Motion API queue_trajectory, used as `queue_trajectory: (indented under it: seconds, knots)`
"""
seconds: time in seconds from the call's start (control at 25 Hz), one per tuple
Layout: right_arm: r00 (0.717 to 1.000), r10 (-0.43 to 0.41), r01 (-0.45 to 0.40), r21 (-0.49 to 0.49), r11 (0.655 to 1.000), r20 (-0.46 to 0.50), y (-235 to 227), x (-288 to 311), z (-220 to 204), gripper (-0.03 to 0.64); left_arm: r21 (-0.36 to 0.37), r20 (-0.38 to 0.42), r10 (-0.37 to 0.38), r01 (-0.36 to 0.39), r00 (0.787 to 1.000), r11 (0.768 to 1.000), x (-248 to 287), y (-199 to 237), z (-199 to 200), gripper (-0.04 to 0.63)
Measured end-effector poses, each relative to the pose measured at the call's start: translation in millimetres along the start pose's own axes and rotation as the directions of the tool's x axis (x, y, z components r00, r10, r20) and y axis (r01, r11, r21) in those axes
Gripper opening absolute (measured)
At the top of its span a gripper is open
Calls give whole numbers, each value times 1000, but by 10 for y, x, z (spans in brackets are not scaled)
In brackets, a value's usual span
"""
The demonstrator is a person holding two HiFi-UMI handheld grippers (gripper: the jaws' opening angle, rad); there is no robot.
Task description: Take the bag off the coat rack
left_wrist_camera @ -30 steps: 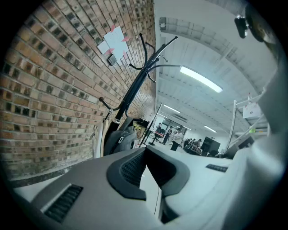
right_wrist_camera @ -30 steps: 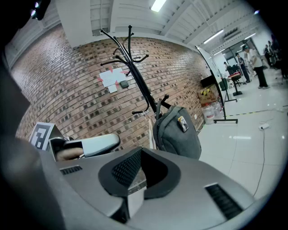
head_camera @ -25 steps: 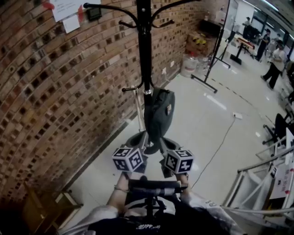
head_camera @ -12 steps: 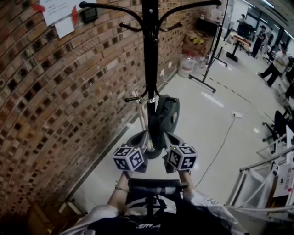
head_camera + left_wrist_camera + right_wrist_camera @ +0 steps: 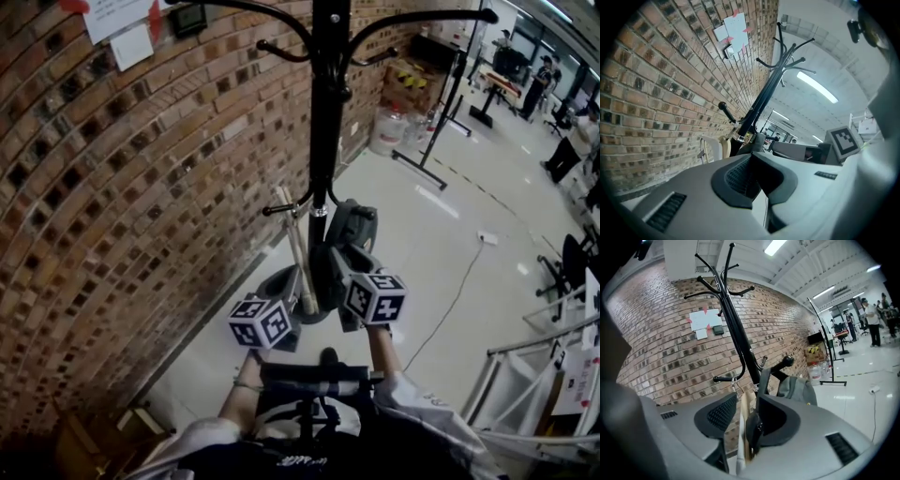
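A black coat rack (image 5: pixel 323 112) stands close to the brick wall. A dark grey bag (image 5: pixel 361 225) hangs by its strap from a low knobbed hook. My right gripper (image 5: pixel 339 255) is raised to the bag's lower left side. In the right gripper view its jaws (image 5: pixel 745 408) are opening; the bag's dark strap (image 5: pixel 761 385) runs down between them, against the right-hand pad, and the bag (image 5: pixel 799 390) shows just beyond. My left gripper (image 5: pixel 286 336) stays lower, left of the pole, holding nothing. Its jaws (image 5: pixel 752 171) stand together.
The brick wall (image 5: pixel 112 187) runs along the left. A pale wooden piece (image 5: pixel 298 253) hangs from the neighbouring low hook. The rack's round base (image 5: pixel 272 286) is on the floor. Water jugs (image 5: pixel 386 131), a black stand (image 5: pixel 436 122), a floor cable (image 5: pixel 450 291) and white railings (image 5: pixel 534 375) lie to the right.
The right gripper has risen and moved forward up to the bag. The view has closed in on the rack. The left gripper has hardly moved.
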State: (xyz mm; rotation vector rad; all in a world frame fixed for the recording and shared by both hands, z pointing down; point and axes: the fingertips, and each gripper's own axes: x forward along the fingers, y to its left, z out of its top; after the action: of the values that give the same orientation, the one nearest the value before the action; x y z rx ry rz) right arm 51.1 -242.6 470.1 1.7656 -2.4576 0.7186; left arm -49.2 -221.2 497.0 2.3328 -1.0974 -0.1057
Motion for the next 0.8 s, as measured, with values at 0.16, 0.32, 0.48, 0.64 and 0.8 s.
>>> queue_trajectory:
  seconds: [0.16, 0.32, 0.48, 0.64, 0.8]
  knots:
    - [999, -29, 25, -93, 995, -45, -111, 201, 29, 183, -22, 24, 36, -36, 999, 999, 63, 141, 88, 8]
    - [997, -18, 11, -80, 997, -77, -227, 383, 58, 192, -43, 42, 71, -70, 997, 997, 144, 235, 134, 8]
    - [995, 8, -18, -95, 995, -102, -269, 526, 110, 192, -58, 51, 102, -99, 994, 993, 226, 303, 169, 8]
    - [992, 42, -55, -107, 993, -118, -271, 635, 142, 192, -68, 64, 128, -124, 990, 990, 279, 355, 199, 8]
    - [987, 99, -110, -89, 990, -123, -237, 697, 151, 192, -82, 75, 152, -145, 986, 986, 313, 411, 220, 8]
